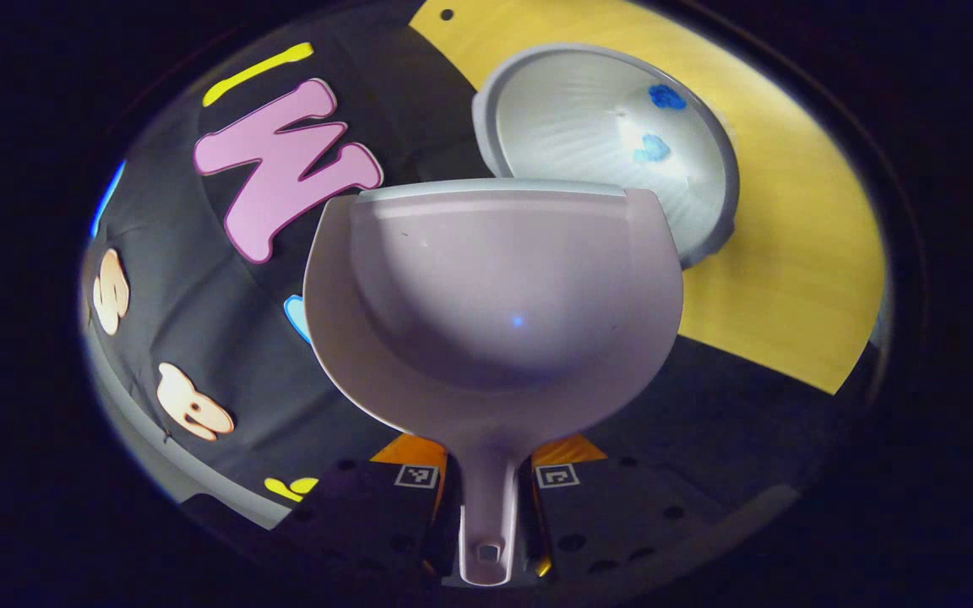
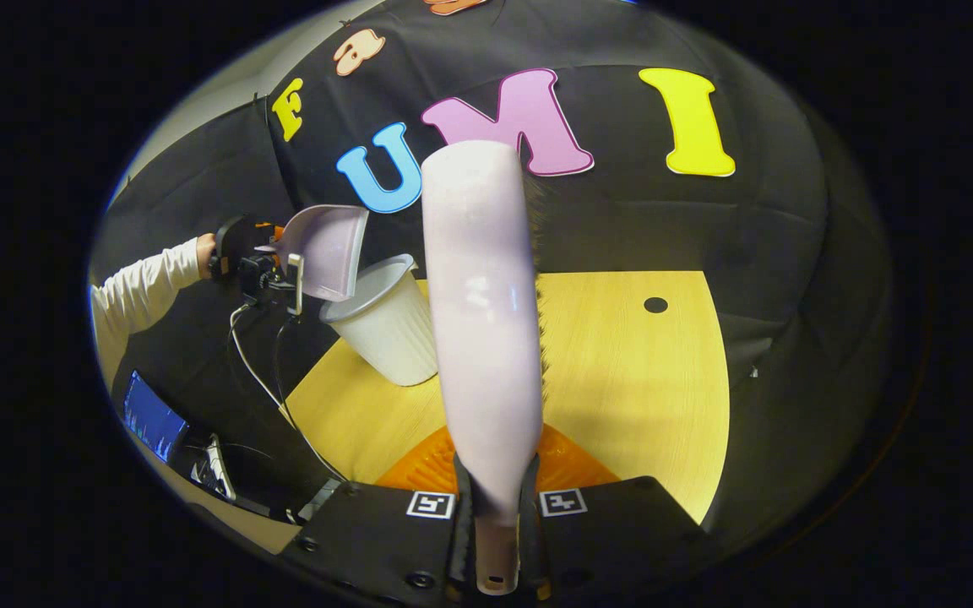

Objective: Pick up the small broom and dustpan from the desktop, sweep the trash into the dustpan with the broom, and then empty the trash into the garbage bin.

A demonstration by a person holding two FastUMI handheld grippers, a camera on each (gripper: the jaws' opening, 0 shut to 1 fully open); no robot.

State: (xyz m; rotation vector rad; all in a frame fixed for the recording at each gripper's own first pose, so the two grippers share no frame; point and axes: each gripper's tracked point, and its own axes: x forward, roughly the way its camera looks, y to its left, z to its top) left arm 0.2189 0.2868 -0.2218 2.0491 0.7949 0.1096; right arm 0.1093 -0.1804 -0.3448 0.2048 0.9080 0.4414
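My left gripper [image 1: 486, 507] is shut on the handle of the pale lilac dustpan [image 1: 491, 304], whose scoop looks bare and points at the white garbage bin [image 1: 588, 127]. Two blue scraps [image 1: 660, 122] lie inside the bin. My right gripper [image 2: 495, 507] is shut on the handle of the small broom [image 2: 482, 312], held upright with its dark bristles along the right edge. In the right gripper view, the dustpan [image 2: 326, 249] hangs tipped over the bin [image 2: 385, 325] at the desk's left end, held by the left gripper [image 2: 254, 266] and a white-sleeved arm [image 2: 144, 291].
The yellow wooden desktop [image 2: 622, 380] carries the bin near its left end and has a small dark hole [image 2: 655, 305] at the back. Cables [image 2: 263, 371] hang from the left gripper. A screen [image 2: 149, 418] sits low at the left. The black cloth wall stands behind.
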